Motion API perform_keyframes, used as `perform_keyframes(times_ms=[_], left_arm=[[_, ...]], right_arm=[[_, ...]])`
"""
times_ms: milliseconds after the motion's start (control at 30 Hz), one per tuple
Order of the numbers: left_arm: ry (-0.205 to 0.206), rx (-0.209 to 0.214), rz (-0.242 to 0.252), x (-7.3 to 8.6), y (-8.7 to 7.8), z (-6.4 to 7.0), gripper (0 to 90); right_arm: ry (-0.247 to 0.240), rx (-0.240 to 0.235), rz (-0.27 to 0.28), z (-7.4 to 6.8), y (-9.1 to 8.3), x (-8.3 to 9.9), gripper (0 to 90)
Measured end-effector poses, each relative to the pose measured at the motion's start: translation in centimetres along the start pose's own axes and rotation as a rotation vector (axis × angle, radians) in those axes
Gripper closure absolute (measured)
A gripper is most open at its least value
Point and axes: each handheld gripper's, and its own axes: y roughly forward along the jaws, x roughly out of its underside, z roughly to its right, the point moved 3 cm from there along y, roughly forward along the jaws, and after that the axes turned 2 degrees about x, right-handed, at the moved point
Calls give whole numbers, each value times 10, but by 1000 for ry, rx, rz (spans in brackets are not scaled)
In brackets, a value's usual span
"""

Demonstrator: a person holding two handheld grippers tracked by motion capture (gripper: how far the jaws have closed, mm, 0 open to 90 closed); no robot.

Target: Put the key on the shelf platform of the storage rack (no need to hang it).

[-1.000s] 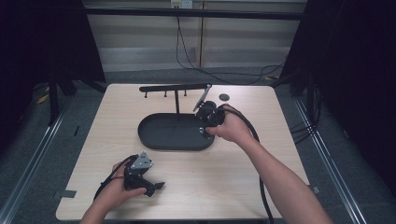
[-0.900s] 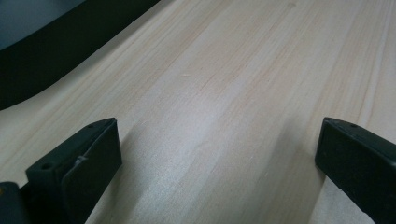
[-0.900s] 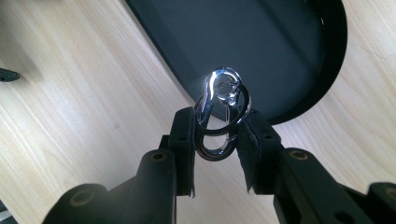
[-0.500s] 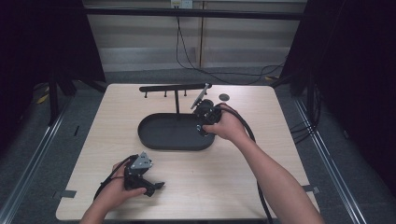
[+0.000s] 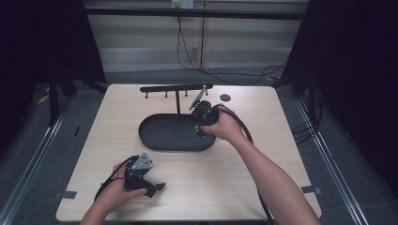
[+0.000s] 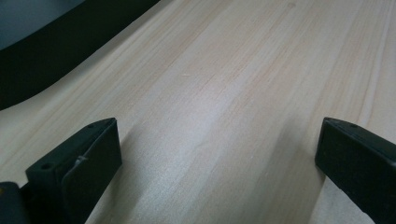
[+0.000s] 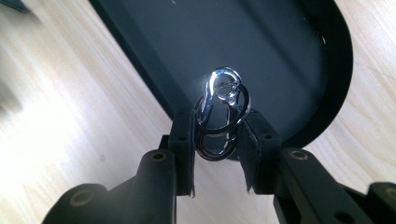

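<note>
Jaws of the right gripper [image 7: 217,135] pinch a silver carabiner clip [image 7: 219,109] with ring, long axis pointing away over the black tray [image 7: 299,56]; left gripper [image 6: 217,154] gapes empty.

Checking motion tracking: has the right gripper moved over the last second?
Yes, slightly. In the high view the right gripper has edged toward the person and a little right, away from the stand's post.

No legible text, label, brand mark, number or sign is found in any view; the wooden table [image 5: 263,154] bears no print; the dark oval tray [image 5: 159,136] is unmarked; the metal clip [image 7: 219,109] between the right gripper's [image 7: 215,140] jaws bears no readable engraving.
</note>
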Motion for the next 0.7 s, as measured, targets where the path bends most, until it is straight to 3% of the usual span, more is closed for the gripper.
perform_keyframes(times_ms=[700], left_arm=[[-1, 1, -1, 0, 0, 0, 1]], right_arm=[[24, 3, 3, 5, 20, -9, 686]])
